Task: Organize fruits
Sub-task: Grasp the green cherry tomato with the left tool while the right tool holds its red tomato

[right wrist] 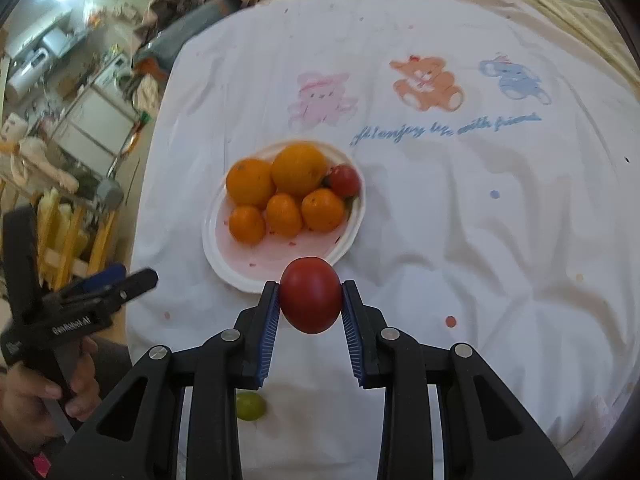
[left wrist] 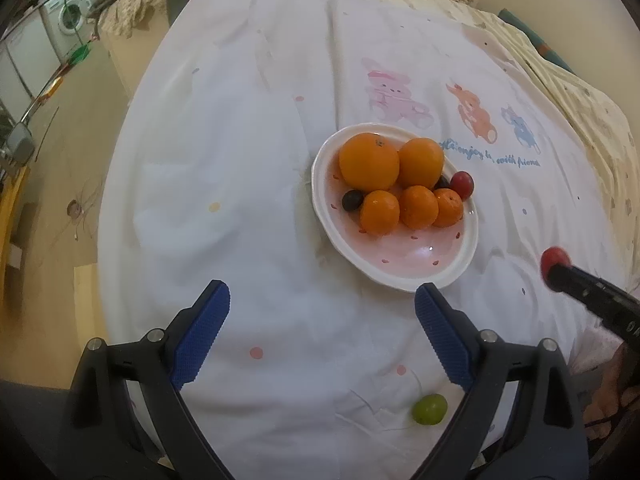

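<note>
A pink and white plate (left wrist: 420, 256) (right wrist: 280, 256) on the white bedsheet holds two big oranges (left wrist: 369, 161), three small mandarins (left wrist: 418, 205), a dark grape (left wrist: 352, 200) and a red tomato (left wrist: 462, 184) (right wrist: 345, 180). My right gripper (right wrist: 310, 300) is shut on a red tomato (right wrist: 310, 300) just in front of the plate; it also shows in the left wrist view (left wrist: 555, 261). My left gripper (left wrist: 322, 312) is open and empty, near the plate's front edge. A green grape (left wrist: 430, 409) (right wrist: 250, 406) lies on the sheet close to me.
The sheet has cartoon bear prints (right wrist: 426, 82) and blue writing behind the plate. The bed's left edge drops to a wooden floor (left wrist: 60, 200). A washing machine (left wrist: 68, 12) and clutter stand at the far left. A yellow wooden rack (right wrist: 68, 232) stands beside the bed.
</note>
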The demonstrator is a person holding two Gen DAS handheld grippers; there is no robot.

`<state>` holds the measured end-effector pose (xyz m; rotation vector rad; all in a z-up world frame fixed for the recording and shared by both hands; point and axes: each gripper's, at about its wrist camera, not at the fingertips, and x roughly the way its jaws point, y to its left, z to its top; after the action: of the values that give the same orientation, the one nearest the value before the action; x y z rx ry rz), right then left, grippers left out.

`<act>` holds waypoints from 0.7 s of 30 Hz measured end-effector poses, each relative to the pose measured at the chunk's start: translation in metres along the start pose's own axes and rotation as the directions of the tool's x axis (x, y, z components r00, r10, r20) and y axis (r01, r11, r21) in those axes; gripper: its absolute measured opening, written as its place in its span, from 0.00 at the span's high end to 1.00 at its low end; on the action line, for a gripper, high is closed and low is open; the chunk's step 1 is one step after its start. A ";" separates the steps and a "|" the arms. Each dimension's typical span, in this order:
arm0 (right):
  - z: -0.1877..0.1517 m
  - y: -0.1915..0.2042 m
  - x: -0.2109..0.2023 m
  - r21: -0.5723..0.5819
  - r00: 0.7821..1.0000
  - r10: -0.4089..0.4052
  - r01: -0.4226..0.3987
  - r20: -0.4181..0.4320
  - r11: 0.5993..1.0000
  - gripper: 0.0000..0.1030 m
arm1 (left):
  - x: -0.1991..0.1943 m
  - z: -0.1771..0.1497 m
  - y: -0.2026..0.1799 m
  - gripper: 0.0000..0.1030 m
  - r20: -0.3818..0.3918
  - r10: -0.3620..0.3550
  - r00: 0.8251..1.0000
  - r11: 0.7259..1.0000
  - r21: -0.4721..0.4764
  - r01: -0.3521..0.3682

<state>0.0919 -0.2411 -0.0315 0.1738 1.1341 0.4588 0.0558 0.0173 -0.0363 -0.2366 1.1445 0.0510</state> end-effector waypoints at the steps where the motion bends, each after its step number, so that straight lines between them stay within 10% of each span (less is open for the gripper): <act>1: -0.001 -0.003 -0.004 0.014 1.000 0.007 -0.007 0.016 1.000 0.68 | 0.000 -0.001 -0.001 0.11 0.001 0.001 1.000 1.000 0.005 -0.001; 15: -0.005 -0.025 -0.004 0.106 1.000 0.007 -0.010 0.028 0.994 0.68 | 0.005 -0.024 -0.033 0.11 -0.043 -0.059 0.997 0.982 0.179 0.066; 21: -0.006 -0.031 -0.008 0.132 1.000 0.004 -0.008 0.031 0.991 0.68 | 0.019 -0.056 -0.067 0.12 -0.194 -0.131 0.972 0.930 0.315 0.188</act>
<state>0.0922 -0.2730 -0.0390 0.2990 1.1350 0.3848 0.0248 -0.0615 -0.0646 -0.0330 1.2798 -0.3116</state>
